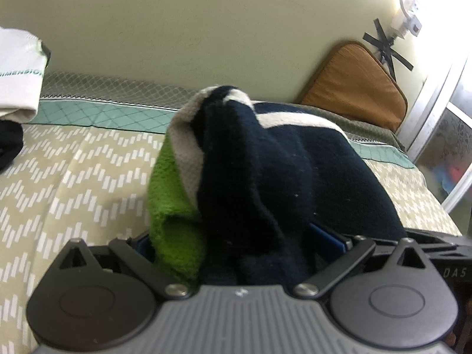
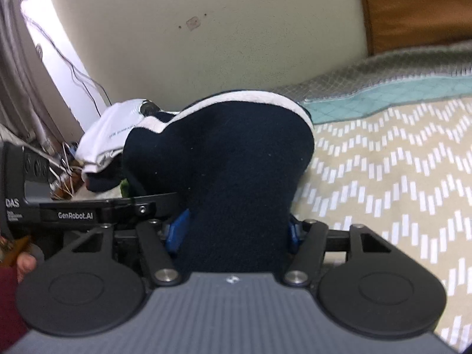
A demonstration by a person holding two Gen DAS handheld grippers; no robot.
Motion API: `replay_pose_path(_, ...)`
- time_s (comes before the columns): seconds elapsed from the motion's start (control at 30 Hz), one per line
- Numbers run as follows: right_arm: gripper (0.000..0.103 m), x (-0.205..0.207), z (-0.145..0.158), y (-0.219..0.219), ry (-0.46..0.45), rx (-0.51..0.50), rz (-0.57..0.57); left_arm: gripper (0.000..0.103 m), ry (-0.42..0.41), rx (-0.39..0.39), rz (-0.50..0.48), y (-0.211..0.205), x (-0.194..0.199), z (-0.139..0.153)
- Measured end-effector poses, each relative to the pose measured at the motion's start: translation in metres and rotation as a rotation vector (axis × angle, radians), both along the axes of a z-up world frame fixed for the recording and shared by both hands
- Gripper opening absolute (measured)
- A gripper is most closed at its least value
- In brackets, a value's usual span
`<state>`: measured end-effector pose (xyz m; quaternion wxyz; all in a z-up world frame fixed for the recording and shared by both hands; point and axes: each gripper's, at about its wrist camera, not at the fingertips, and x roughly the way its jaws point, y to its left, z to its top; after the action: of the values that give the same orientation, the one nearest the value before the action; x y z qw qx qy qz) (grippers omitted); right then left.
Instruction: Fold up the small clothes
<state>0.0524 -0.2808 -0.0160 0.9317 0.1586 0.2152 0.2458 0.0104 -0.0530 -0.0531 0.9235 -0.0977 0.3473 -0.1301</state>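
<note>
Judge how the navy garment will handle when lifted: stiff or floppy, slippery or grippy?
Probably floppy: the navy garment bunches and droops over both tools. Its fuzzy, fleece-like surface looks grippy, not slippery. Likely light, since it humps up between them without sagging flat.

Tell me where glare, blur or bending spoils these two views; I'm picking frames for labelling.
Left wrist view: the window at right is blown out, the wall line bows from fisheye, and the navy garment is soft up close. Right wrist view: the curtain side glares white, the orange cushion smears, while the chevron bedspread stays fairly sharp.
</note>
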Motion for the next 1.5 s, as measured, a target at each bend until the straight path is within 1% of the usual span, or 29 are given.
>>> replay_pose_path(0.07,0.058,0.000,0.000,-0.001,-0.001,0.003,-0.005,0.098,-0.001,-0.002,0.000,0.000,0.000,0.000)
replay_pose_path(0.23,0.052,-0.002,0.002,0.007,-0.032,-0.052,-0.030,0.092,-0.011,0.012,0.004,-0.003,0.000,0.000)
replay_pose_path(0.3,0.048,-0.003,0.003,0.006,-0.033,-0.043,-0.033,0.089,-0.009,0.003,0.012,-0.008,0.003,0.001)
replay_pose_path(0.33,0.045,-0.003,0.004,0.004,-0.030,-0.032,-0.034,0.086,-0.008,0.005,0.018,-0.009,0.003,0.002)
replay_pose_path(0.37,0.043,-0.004,0.005,0.003,-0.029,-0.026,-0.034,0.081,-0.009,0.011,0.021,-0.011,0.002,0.005)
replay_pose_path(0.4,0.041,-0.006,0.007,0.003,-0.032,-0.031,-0.033,0.077,-0.013,0.019,0.024,-0.014,0.000,0.010)
replay_pose_path(0.47,0.039,-0.011,0.016,0.003,-0.054,-0.061,-0.029,0.066,-0.024,0.023,0.020,-0.020,-0.002,0.023)
replay_pose_path(0.53,0.039,-0.019,0.028,-0.002,-0.090,-0.101,-0.038,0.062,-0.021,-0.001,-0.007,-0.029,0.003,0.037)
replay_pose_path(0.57,0.038,-0.023,0.035,-0.007,-0.113,-0.119,-0.046,0.062,-0.023,-0.016,-0.024,-0.035,0.006,0.044)
replay_pose_path(0.67,0.038,-0.035,0.064,-0.037,-0.179,-0.139,-0.093,0.062,-0.078,-0.025,-0.087,-0.065,0.019,0.073)
replay_pose_path(0.83,0.038,-0.048,0.111,-0.096,-0.301,-0.192,-0.228,0.061,-0.197,-0.031,-0.192,-0.137,0.057,0.128)
replay_pose_path(0.93,0.038,-0.039,0.129,-0.138,-0.351,-0.205,-0.310,0.062,-0.241,-0.031,-0.232,-0.180,0.087,0.143)
replay_pose_path(1.0,0.039,-0.024,0.126,-0.170,-0.344,-0.175,-0.359,0.062,-0.243,-0.022,-0.247,-0.208,0.112,0.138)
replay_pose_path(1.1,0.039,0.007,0.100,-0.207,-0.302,-0.120,-0.399,0.062,-0.205,-0.001,-0.242,-0.240,0.149,0.111)
replay_pose_path(1.17,0.039,0.037,0.076,-0.224,-0.236,-0.076,-0.429,0.062,-0.152,0.028,-0.220,-0.256,0.178,0.086)
replay_pose_path(1.27,0.039,0.078,0.038,-0.245,-0.087,-0.040,-0.483,0.062,-0.045,0.093,-0.185,-0.271,0.210,0.050)
replay_pose_path(1.3,0.044,0.087,0.027,-0.250,-0.037,-0.045,-0.512,0.062,-0.021,0.115,-0.171,-0.273,0.215,0.041)
replay_pose_path(1.33,0.049,0.090,0.021,-0.251,-0.037,-0.026,-0.520,0.068,-0.017,0.128,-0.167,-0.272,0.216,0.035)
replay_pose_path(1.37,0.052,0.087,0.019,-0.255,-0.045,0.006,-0.508,0.073,-0.024,0.128,-0.174,-0.271,0.215,0.033)
replay_pose_path(1.4,0.053,0.085,0.019,-0.257,-0.035,0.021,-0.501,0.074,-0.034,0.135,-0.176,-0.269,0.211,0.032)
replay_pose_path(1.47,0.055,0.081,0.024,-0.255,-0.035,0.000,-0.516,0.076,-0.042,0.155,-0.164,-0.264,0.201,0.034)
replay_pose_path(1.5,0.060,0.077,0.026,-0.252,-0.034,-0.018,-0.533,0.076,-0.045,0.158,-0.159,-0.260,0.197,0.036)
